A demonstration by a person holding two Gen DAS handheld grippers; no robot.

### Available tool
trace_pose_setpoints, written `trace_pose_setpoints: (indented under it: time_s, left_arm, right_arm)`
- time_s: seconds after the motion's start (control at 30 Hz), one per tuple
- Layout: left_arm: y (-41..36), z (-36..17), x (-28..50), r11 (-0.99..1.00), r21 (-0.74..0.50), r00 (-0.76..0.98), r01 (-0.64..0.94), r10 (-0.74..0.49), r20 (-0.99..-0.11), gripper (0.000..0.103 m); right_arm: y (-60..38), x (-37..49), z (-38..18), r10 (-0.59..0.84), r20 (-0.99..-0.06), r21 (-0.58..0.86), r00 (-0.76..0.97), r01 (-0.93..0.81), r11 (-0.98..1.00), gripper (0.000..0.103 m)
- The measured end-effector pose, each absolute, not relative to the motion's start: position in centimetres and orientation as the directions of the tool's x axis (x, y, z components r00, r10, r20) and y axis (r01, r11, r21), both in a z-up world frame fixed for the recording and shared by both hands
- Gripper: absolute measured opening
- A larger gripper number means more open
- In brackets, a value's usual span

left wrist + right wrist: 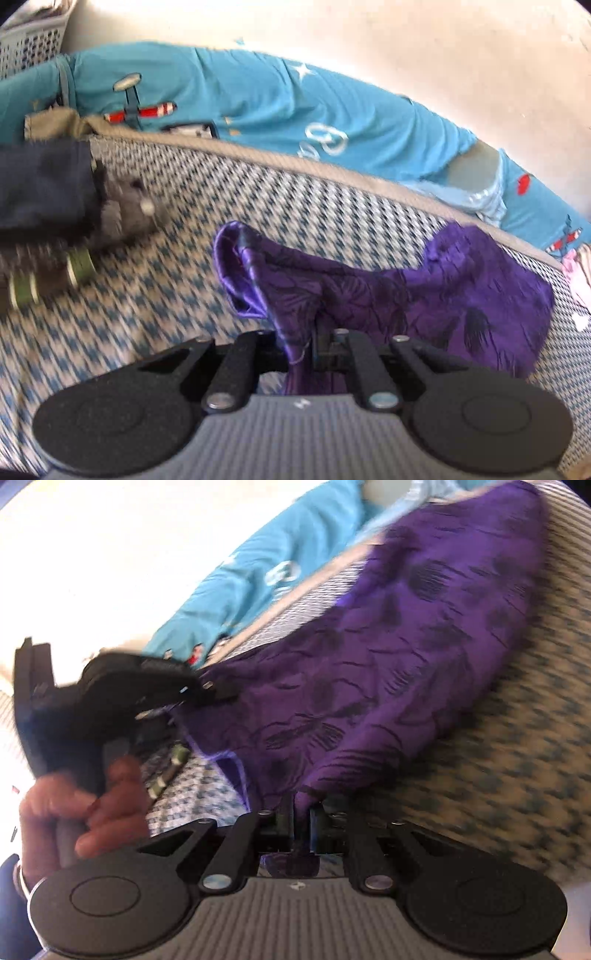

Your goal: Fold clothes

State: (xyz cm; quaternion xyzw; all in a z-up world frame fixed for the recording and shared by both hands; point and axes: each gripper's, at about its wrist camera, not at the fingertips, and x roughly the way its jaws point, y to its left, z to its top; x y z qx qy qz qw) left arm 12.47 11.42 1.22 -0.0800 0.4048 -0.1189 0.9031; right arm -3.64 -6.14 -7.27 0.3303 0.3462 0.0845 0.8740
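Surface: checked mattress [229,192] lying by pale wall [406,44] | Container: white basket [26,40], contents unclear | Both hand-held grippers, left [317,341] and right [303,810], clamping purple garment [424,291]

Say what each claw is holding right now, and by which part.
Both grip the purple garment: the left claw pinches a bunched edge near its shiny hem, the right claw pinches another gathered edge.
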Motion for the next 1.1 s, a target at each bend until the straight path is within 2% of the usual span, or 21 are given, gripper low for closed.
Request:
trace_pose_setpoints:
  time_s: [0.17,0.4,0.5,0.53,0.6,0.77,0.93,1.1]
  left_arm:
    - [12.1,2.3,15.7,0.971,-0.195,0.664,0.138,-0.237,-0.709,0.007]
    - [13.1,1.0,20.0,0.985,-0.145,0.655,0.091,-0.169,-0.737,0.009]
    - [13.4,-0.7,21.3,0.995,-0.097,0.643,0.022,-0.089,-0.761,0.022]
    - [13.6,-1.2,21.5,0.997,-0.081,0.645,0.000,-0.062,-0.761,0.034]
    - [14.2,-1.7,21.5,0.996,-0.078,0.650,-0.033,-0.038,-0.759,0.046]
    - [15.8,-1.1,20.8,0.986,-0.156,0.674,-0.064,-0.072,-0.735,0.052]
    - [14.3,-0.4,19.4,0.985,-0.168,0.697,0.028,-0.140,-0.703,0.067]
    - [11.5,-1.5,18.4,0.967,-0.215,0.647,0.137,-0.252,-0.720,0.071]
  right_arm:
    - [-3.3,-0.2,-6.6,0.433,-0.515,0.645,0.740,0.002,0.764,0.009]
    - [-0.7,5.0,-7.3,0.513,-0.500,0.675,0.698,-0.057,0.736,0.009]
    - [-0.3,6.7,-8.3,0.533,-0.531,0.670,0.659,-0.059,0.740,0.015]
    - [-0.4,7.0,-8.6,0.534,-0.546,0.664,0.646,-0.055,0.745,0.016]
    - [-0.9,7.2,-9.1,0.542,-0.563,0.657,0.624,-0.060,0.751,0.018]
    - [-3.9,6.2,-8.7,0.562,-0.557,0.637,0.611,-0.120,0.762,0.019]
    - [-7.0,5.7,-6.2,0.519,-0.551,0.574,0.653,-0.155,0.804,0.020]
    - [-10.9,6.6,-4.1,0.433,-0.561,0.492,0.705,-0.137,0.860,0.023]
